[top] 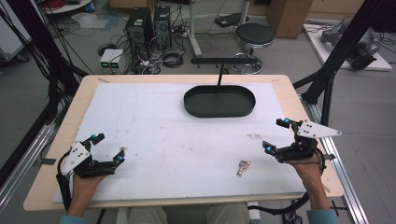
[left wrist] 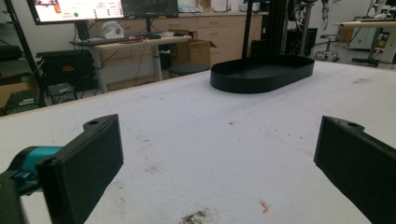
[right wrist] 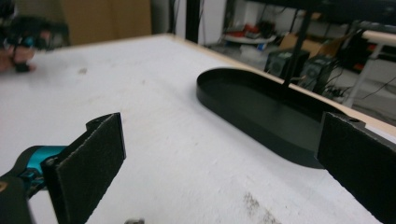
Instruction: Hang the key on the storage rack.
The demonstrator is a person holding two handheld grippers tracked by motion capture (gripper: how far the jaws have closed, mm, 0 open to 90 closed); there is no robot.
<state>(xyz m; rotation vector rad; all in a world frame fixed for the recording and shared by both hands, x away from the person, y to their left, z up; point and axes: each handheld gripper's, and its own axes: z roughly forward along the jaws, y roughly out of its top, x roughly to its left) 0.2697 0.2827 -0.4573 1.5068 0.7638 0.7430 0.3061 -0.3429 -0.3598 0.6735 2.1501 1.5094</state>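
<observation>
Nearby, a black tray (top: pixel 219 101) and small metal piece (top: pixel 242 167) — both grippers' jaws spread, empty.

Grey floor (top: pixel 289 51), black stool (top: pixel 254 34), computer towers (top: pixel 149 23).

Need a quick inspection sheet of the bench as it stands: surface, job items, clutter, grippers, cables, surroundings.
Surface: white mat on wooden table, scuffed and stained.
Job's things: black oval tray, empty, at the far side; small metal object near the front edge, right of centre.
Clutter: crumbs and specks on the mat, nothing else seen.
Grippers: left gripper and right gripper both open, holding nothing.
Cables: one loops under the front edge; tangle on the floor.
Surroundings: two computer towers, stool.
</observation>
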